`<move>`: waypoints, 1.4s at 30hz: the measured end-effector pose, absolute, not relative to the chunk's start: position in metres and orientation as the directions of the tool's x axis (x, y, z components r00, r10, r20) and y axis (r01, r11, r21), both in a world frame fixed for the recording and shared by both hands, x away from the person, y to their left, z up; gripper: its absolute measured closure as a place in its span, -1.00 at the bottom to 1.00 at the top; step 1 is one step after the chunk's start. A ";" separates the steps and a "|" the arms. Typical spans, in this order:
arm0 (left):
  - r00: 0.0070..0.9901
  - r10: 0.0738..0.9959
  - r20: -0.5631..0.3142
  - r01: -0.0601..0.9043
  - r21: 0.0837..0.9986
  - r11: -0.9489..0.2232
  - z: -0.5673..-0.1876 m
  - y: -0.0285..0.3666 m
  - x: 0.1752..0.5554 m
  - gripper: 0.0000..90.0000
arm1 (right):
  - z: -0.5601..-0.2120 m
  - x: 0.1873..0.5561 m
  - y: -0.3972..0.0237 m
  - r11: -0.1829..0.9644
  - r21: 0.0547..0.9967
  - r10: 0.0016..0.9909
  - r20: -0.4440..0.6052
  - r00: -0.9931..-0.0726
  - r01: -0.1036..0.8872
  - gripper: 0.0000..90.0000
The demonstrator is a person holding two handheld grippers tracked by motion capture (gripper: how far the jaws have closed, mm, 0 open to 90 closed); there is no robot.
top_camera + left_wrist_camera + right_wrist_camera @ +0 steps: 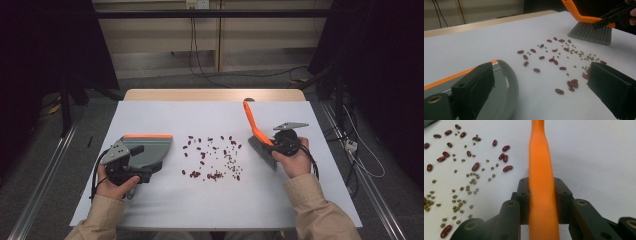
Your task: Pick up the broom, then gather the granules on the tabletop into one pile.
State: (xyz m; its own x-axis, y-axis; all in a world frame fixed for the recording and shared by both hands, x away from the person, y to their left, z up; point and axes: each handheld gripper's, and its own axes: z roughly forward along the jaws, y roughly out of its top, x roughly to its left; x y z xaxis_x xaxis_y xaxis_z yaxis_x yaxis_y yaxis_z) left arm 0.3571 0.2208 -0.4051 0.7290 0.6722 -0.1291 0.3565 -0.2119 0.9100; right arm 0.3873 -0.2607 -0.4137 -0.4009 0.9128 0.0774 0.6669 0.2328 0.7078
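A grey dustpan (150,147) with an orange front lip lies on the white table top at the left. My left gripper (142,162) rests over its rear; in the left gripper view the jaws (541,75) stand wide apart, one above the dustpan (506,85) and one over bare table. Red beans and small green beans (212,157) are scattered mid-table. At the right, my right gripper (275,145) is shut on the orange handle of a brush (255,125), whose grey bristles (262,151) touch the table beside the beans. Both pads press the handle (541,170).
The white table top (165,115) has a wooden strip along its far edge. Cables hang down the wall behind and lie on the floor to the right. Dark stands flank the table, with metal rails on the floor at both sides.
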 end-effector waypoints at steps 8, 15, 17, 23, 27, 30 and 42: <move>0.729 0.671 -0.137 0.366 0.906 -0.212 -0.408 0.222 0.361 -0.85 | -0.408 0.395 -0.263 0.180 0.763 0.916 0.101 -0.389 0.621 0.59; 0.732 0.667 -0.142 0.368 0.906 -0.211 -0.409 0.220 0.362 -0.85 | -0.405 0.411 -0.258 0.195 0.792 0.910 0.074 -0.409 0.578 0.59; 0.731 0.668 -0.139 0.368 0.905 -0.215 -0.408 0.221 0.362 -0.85 | -0.405 0.414 -0.257 0.196 0.802 0.907 0.072 -0.416 0.565 0.59; 0.732 0.668 -0.135 0.364 0.905 -0.217 -0.407 0.221 0.360 -0.85 | -0.411 0.424 -0.256 0.188 0.814 0.909 0.068 -0.412 0.550 0.59; 0.728 0.671 -0.140 0.371 0.904 -0.214 -0.408 0.222 0.360 -0.85 | -0.413 0.430 -0.255 0.187 0.823 0.912 0.057 -0.405 0.536 0.59; 0.729 0.670 -0.141 0.370 0.905 -0.212 -0.408 0.222 0.360 -0.85 | -0.414 0.436 -0.252 0.197 0.827 0.912 0.043 -0.408 0.526 0.59; 0.726 0.672 -0.148 0.377 0.903 -0.208 -0.409 0.224 0.360 -0.85 | -0.428 0.455 -0.225 0.325 0.805 0.888 -0.079 -0.453 0.497 0.59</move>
State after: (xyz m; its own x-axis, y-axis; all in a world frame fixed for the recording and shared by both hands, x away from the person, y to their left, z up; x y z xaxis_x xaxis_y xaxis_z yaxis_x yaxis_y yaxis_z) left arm 0.3603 0.2245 -0.4089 0.7258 0.6717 -0.1484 0.3768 -0.2077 0.9027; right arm 0.4548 -0.2252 -0.4277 -0.4525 0.8882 -0.0792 0.4967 0.3248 0.8049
